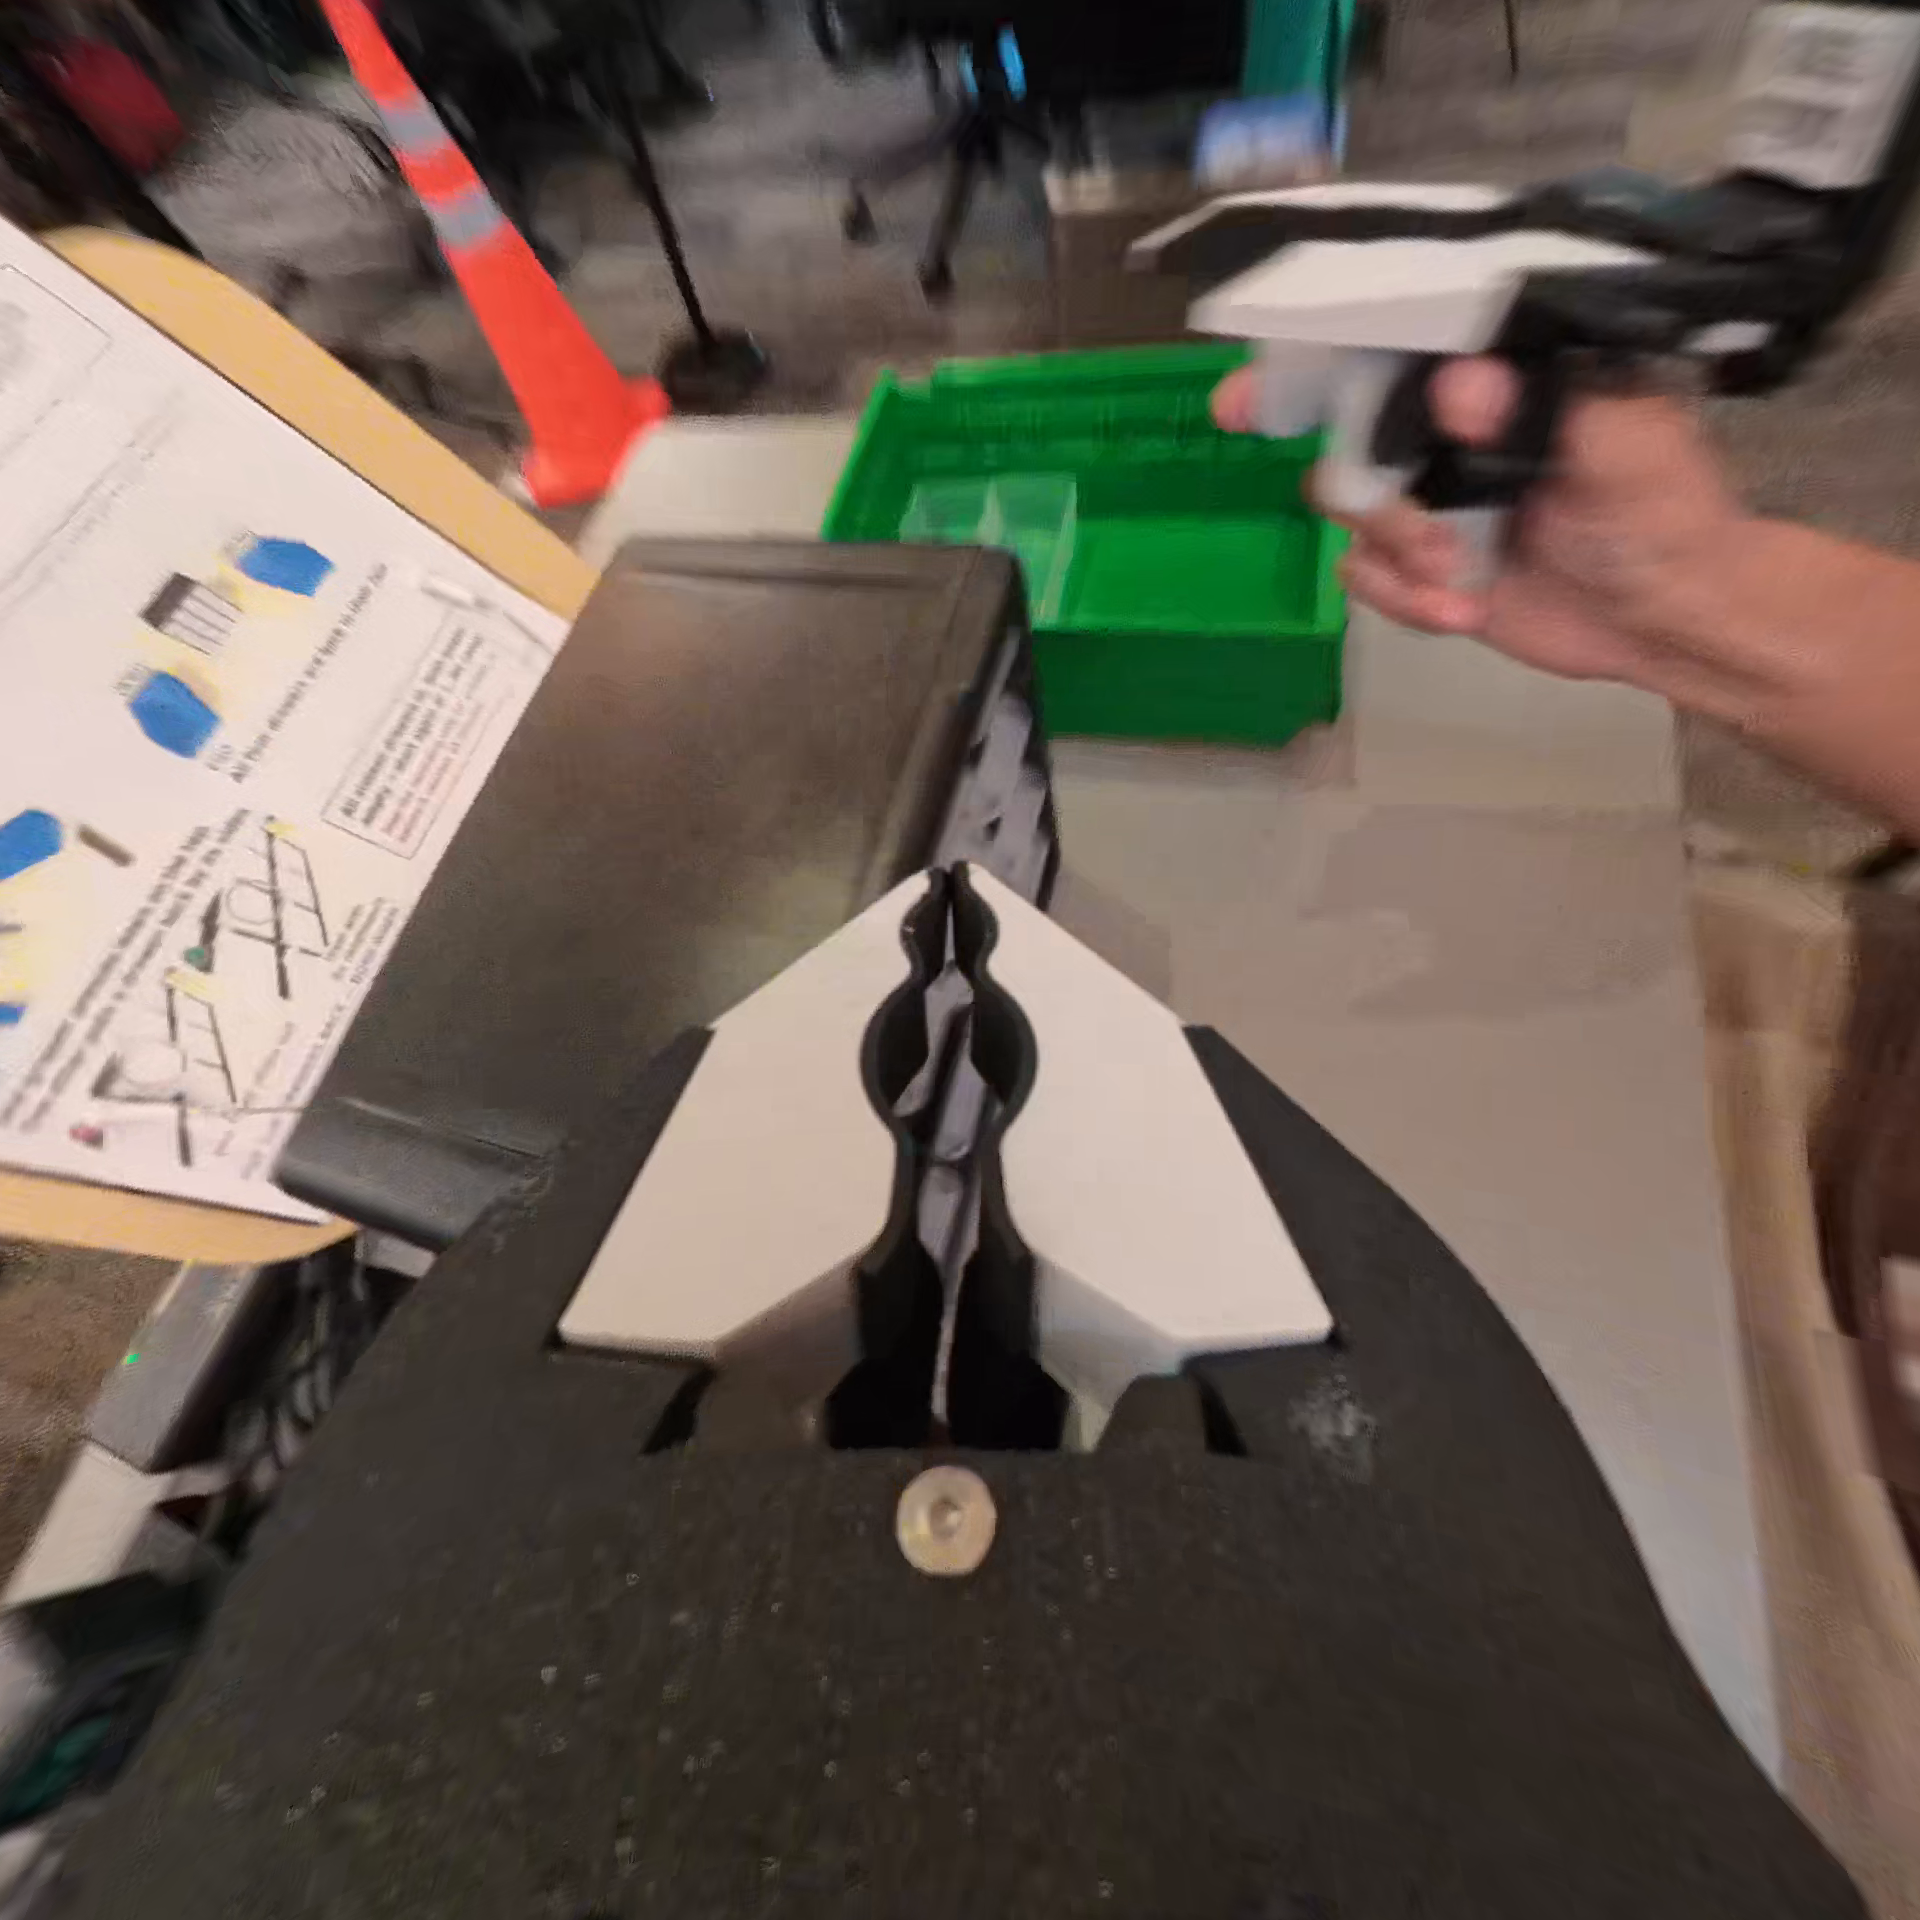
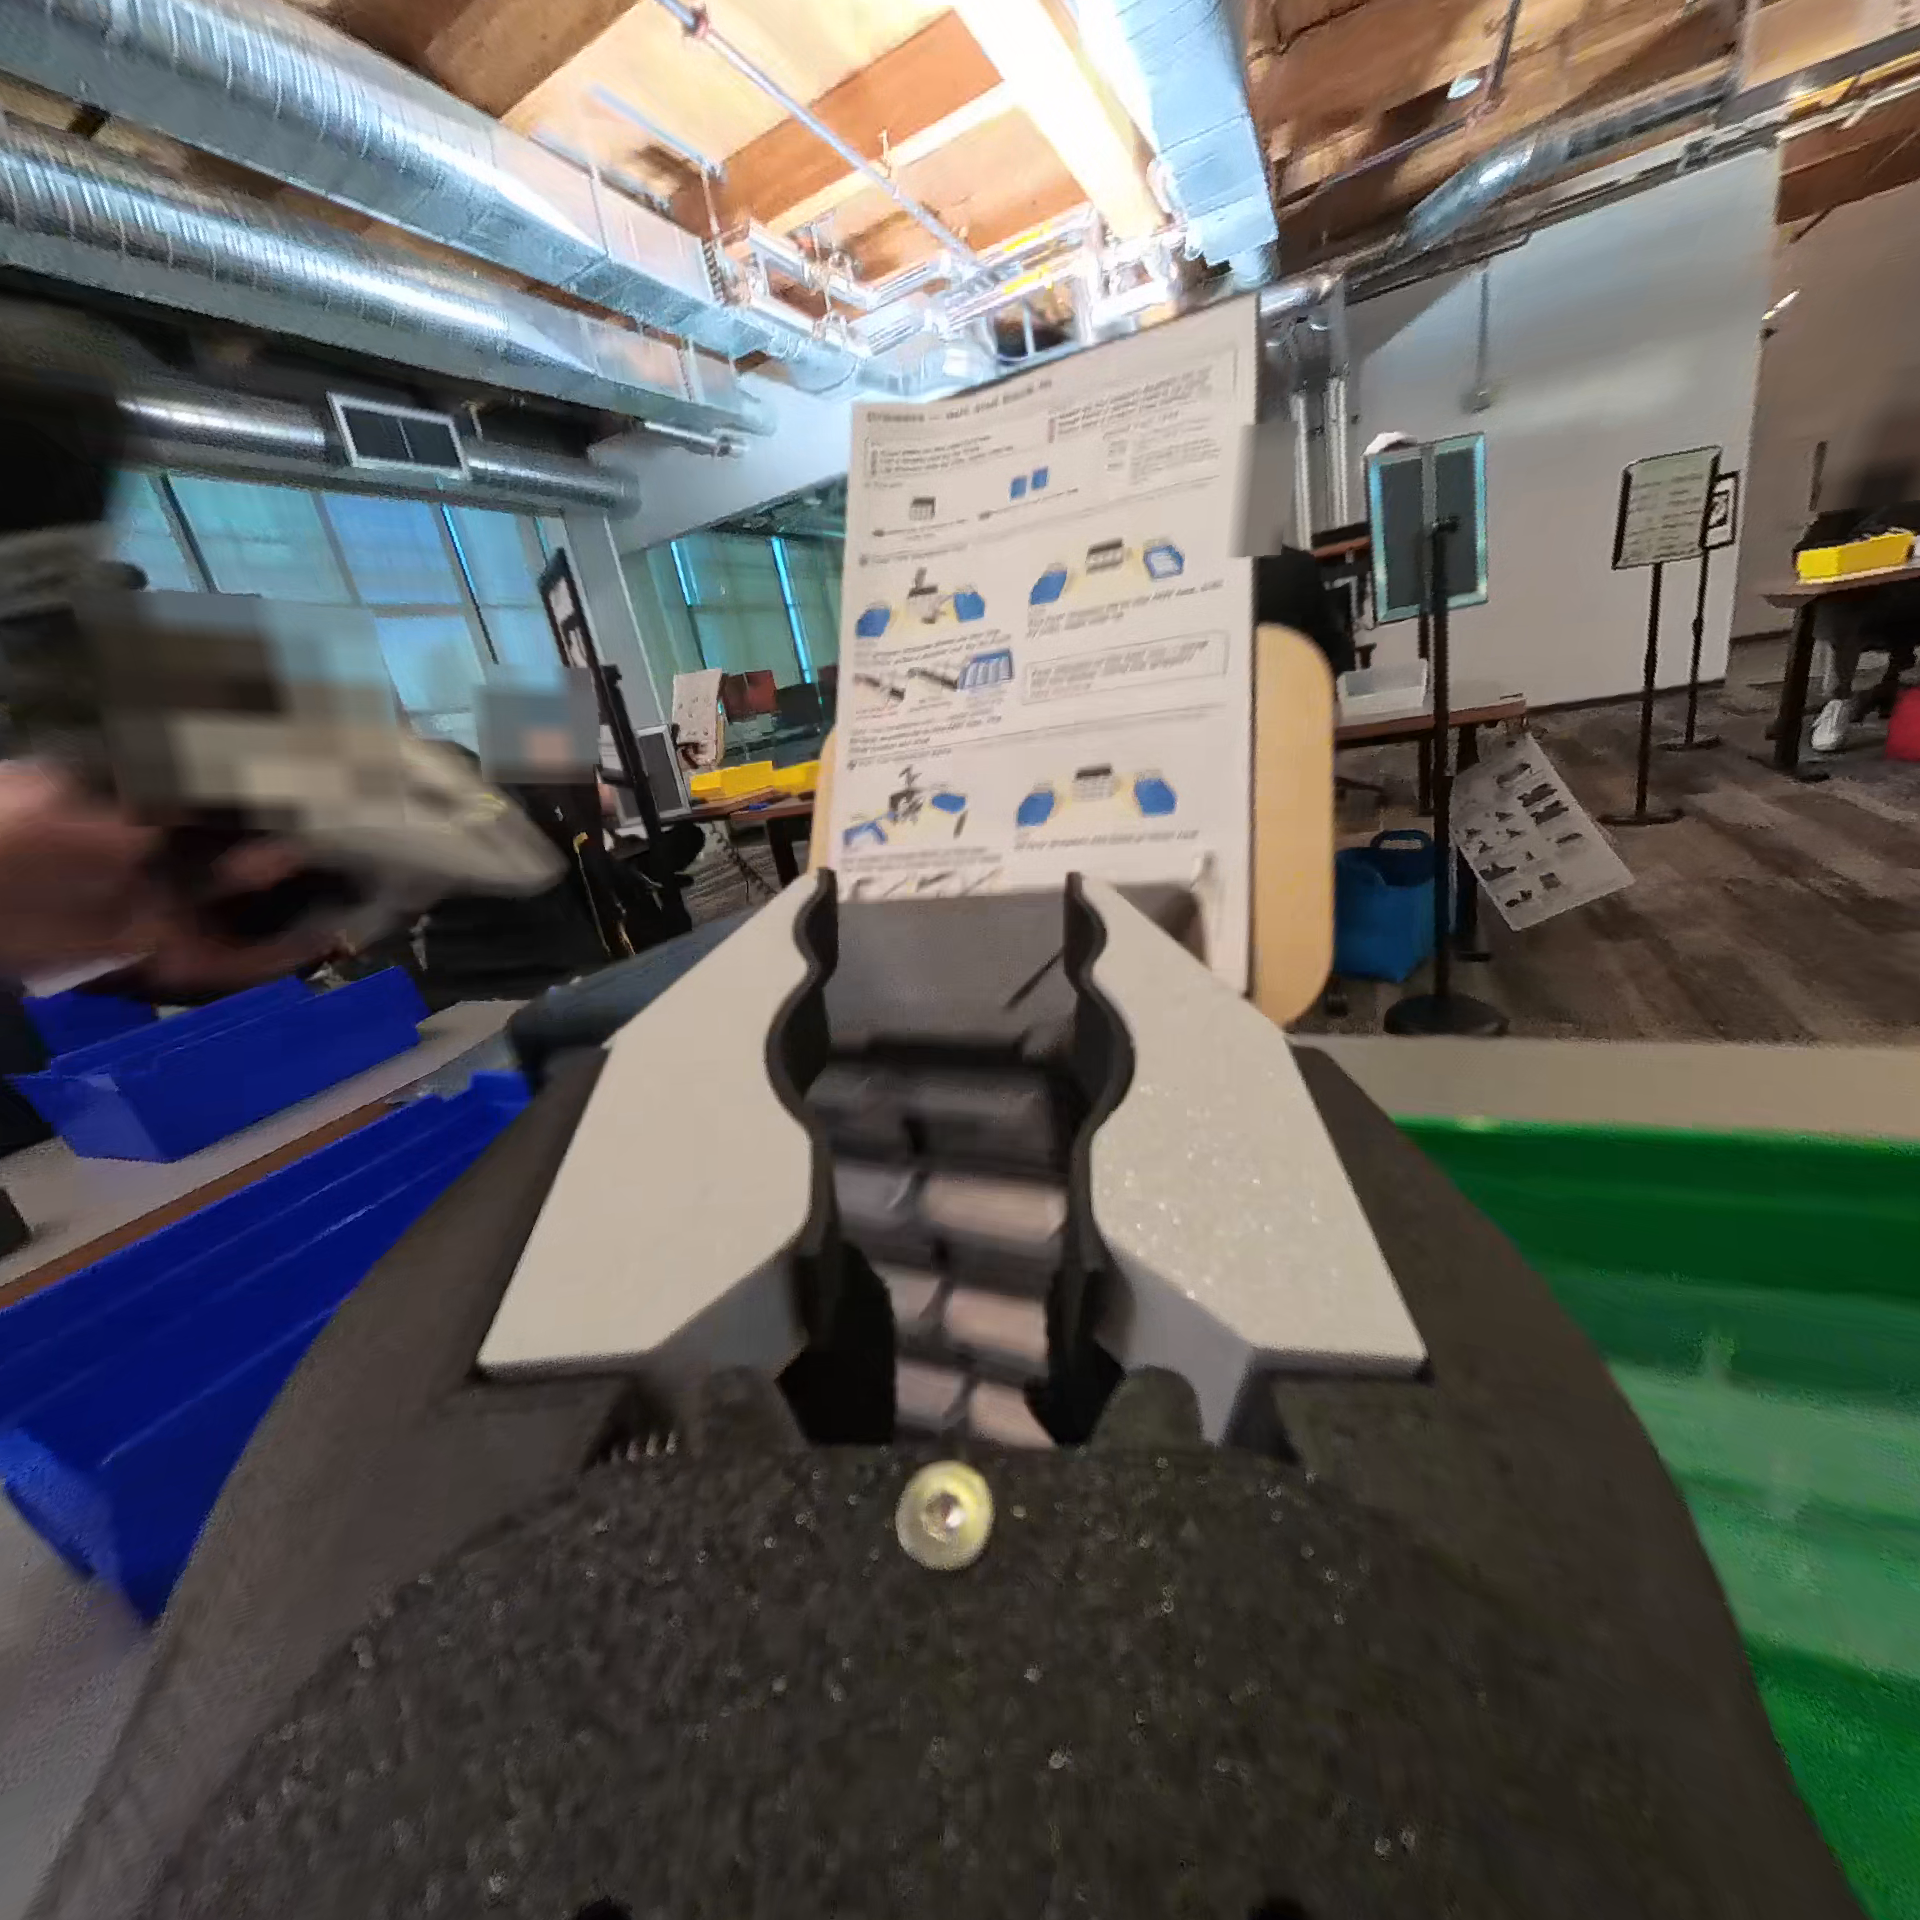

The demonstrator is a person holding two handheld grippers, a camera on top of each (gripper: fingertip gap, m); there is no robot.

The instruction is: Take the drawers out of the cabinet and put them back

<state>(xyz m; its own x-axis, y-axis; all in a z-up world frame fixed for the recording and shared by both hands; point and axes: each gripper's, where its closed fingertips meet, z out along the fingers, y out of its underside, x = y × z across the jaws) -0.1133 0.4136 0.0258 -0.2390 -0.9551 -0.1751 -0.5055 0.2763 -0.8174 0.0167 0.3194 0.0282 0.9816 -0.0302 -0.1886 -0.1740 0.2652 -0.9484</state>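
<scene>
Left gripper (image 1: 951,883) hovers above the black cabinet (image 1: 727,821) on the desk (image 1: 1403,935), fingers clenched on nothing, while right gripper (image 2: 948,894), fingers released, faces the drawers (image 2: 940,1195), judged lining up for extraction towards the green bin (image 1: 1174,582).

An open-plan lab or workshop in a converted industrial loft.

Overhead run bare silver ventilation ducts (image 2: 312,208) beneath exposed timber ceiling joists (image 2: 831,135), with a long strip light (image 2: 1049,104) between them. Tall glass window panels (image 2: 312,582) line the far wall. Wooden worktables (image 2: 1423,717) carry yellow plastic parts bins (image 2: 1855,561), printed instruction sheets stand on black floor stands (image 2: 1662,520), and one big illustrated instruction board (image 2: 1049,623) leans close by. Near the workbench sit blue plastic bins (image 2: 208,1049), a green plastic tray (image 1: 1195,582) and an orange traffic cone (image 1: 499,270).
</scene>
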